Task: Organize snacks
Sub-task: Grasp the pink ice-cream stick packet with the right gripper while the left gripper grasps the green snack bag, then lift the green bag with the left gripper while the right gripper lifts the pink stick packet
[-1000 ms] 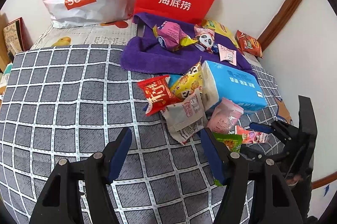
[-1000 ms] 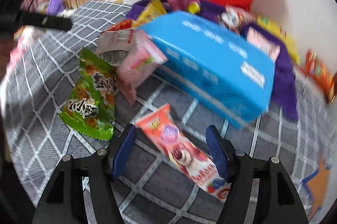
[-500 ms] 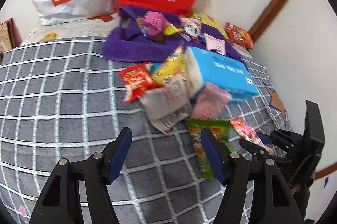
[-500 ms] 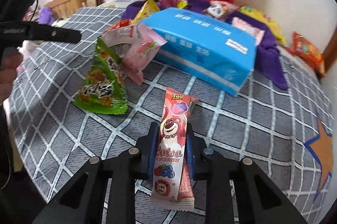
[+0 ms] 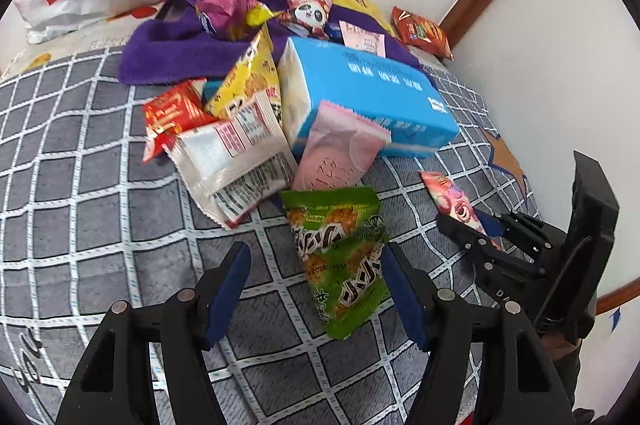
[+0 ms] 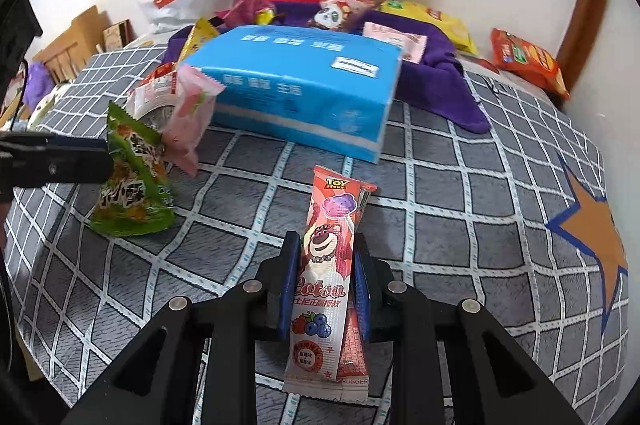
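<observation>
Pink foil is all that our right gripper (image 6: 325,289) has to hold: its jaws have just been closing and now pinch the long Lotso candy stick (image 6: 326,265) across its narrow middle, the wrapper's top end reaching forward over the grey checked bedspread (image 6: 460,209) and its tail hanging back past the pads. That is our first worry; a slick, thin wrapper held edgewise could twist or slide out if we swing it quickly. Our left gripper (image 5: 314,289) hangs with jaws open, straddling the green snack packet (image 5: 340,257) without touching it. That packet lies flat, its top tucked near the pink pouch (image 5: 340,153) leaning on the blue tissue box (image 5: 372,93). If we come down crooked, we judge one pad could land on the packet and shove it, or nudge the leaning pouch and the pile behind it.
</observation>
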Tool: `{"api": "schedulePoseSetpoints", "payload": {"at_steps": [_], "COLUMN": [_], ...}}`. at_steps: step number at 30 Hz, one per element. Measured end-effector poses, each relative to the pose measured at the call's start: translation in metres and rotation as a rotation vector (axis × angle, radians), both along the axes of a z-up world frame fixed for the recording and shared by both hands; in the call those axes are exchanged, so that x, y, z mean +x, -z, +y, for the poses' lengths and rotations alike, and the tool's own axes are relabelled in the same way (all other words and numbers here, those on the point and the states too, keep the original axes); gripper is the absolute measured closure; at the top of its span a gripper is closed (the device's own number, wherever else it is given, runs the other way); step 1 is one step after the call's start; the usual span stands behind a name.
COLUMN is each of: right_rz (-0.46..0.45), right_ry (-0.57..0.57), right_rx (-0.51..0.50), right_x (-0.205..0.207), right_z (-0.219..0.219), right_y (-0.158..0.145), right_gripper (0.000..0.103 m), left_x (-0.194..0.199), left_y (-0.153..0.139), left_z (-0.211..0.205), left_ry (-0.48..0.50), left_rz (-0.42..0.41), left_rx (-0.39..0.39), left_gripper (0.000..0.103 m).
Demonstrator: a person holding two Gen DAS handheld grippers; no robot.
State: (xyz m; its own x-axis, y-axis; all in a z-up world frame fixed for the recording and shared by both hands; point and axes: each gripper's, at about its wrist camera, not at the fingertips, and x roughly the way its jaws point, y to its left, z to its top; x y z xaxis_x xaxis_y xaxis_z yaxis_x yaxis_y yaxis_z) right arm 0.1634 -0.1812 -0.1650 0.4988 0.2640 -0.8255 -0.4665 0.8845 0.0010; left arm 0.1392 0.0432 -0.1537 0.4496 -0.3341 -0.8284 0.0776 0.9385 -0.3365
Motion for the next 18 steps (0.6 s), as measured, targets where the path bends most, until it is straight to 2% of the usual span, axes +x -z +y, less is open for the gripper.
{"api": "schedulePoseSetpoints", "payload": {"at_steps": [5,18], "right_rz": [-0.011,-0.027], "right_ry": [0.029,0.039], "right_rx": [0.024,0.015], "right_x": [0.001,0.0], "right_z": [-0.004,-0.002], "right_y": [0.003,0.004], "right_gripper": [0.078,0.078], "left_x": [0.003,0.005], "left_y": [0.008,0.01], "left_z": [-0.005,-0.016], "left_ry": [0.005,0.009], "left_rz": [0.012,-0.021], "left_rx": [0.014,0.035], "left_gripper": [0.037,0.038]}}
